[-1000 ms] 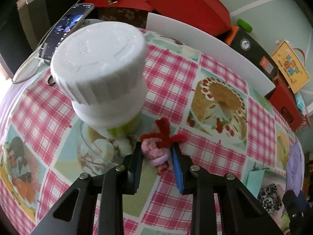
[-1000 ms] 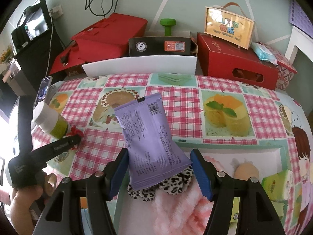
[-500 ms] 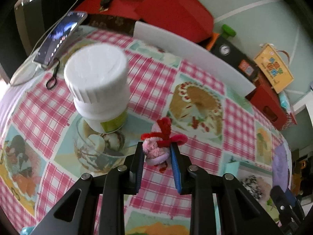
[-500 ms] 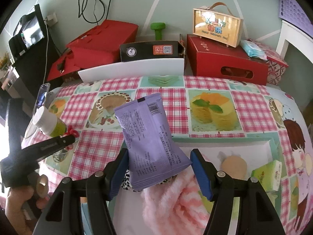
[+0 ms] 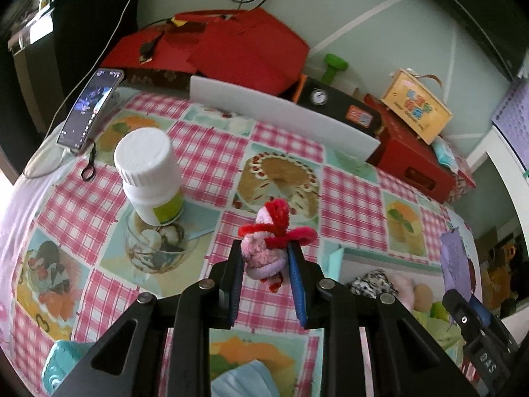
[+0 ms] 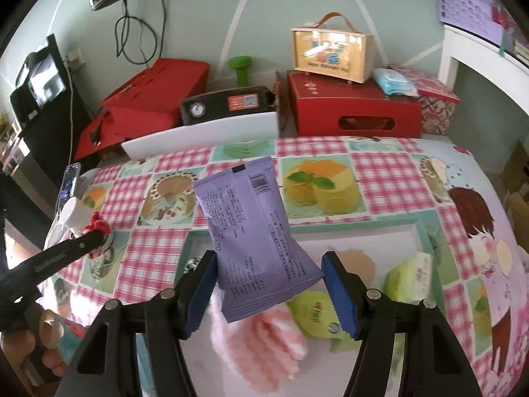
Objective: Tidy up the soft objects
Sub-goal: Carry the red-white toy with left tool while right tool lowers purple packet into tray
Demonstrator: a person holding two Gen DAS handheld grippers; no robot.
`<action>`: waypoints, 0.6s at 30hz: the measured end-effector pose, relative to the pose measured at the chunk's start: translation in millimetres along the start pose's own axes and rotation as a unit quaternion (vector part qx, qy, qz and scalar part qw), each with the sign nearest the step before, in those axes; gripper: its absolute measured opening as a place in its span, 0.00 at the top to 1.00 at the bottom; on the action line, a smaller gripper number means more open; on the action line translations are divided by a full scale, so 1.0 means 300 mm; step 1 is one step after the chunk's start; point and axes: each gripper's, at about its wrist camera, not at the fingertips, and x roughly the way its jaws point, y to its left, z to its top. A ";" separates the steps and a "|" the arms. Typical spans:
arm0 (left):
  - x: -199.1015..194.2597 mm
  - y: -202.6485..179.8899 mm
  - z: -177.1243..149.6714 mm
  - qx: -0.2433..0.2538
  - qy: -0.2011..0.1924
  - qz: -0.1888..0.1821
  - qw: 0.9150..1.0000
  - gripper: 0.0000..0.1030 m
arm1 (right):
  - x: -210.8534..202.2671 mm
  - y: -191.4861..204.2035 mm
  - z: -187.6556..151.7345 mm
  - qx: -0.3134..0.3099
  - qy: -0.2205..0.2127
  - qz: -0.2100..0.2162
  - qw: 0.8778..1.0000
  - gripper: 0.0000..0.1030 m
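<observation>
Left wrist view: my left gripper (image 5: 264, 261) has its fingers (image 5: 233, 274) clenched on a small pink-and-red fuzzy toy (image 5: 269, 241), held at centre frame above the checked cloth of the worktop (image 5: 205, 152). A white-capped bottle (image 5: 150, 175) stands upright at centre left, with a phone (image 5: 89, 109) propped in the upper left. At the lower right, a teal-rimmed tray (image 5: 337, 258) holds a leopard-print cloth (image 5: 370, 283), and the right gripper's body shows beside it.

Right wrist view: my right gripper (image 6: 269, 284) carries a purple packet (image 6: 254, 244), tilted, at centre frame. The left finger (image 6: 201, 284) touches the packet's edge; a narrow gap shows at the right finger, so I cannot tell how firmly it is gripped. Below it in the tray (image 6: 426, 231) lie a pink fluffy cloth (image 6: 264, 344), two green packs (image 6: 408, 276) and a tan round item (image 6: 357, 261). Red boxes (image 6: 353, 106) and a yellow carry case (image 6: 330, 53) stand beyond the worktop's far edge, upper frame.
</observation>
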 end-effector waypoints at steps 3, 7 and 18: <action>-0.032 -0.030 -0.015 0.014 -0.008 0.001 1.000 0.74 | -0.021 -0.039 -0.010 0.011 -0.003 -0.008 1.000 0.35; -0.061 -0.092 -0.047 0.043 -0.009 -0.015 0.999 0.74 | -0.043 -0.099 -0.030 0.026 -0.003 -0.022 0.999 0.35; -0.024 -0.295 -0.144 0.124 0.025 -0.046 0.991 0.74 | -0.099 -0.261 -0.091 0.066 -0.003 -0.060 0.996 0.35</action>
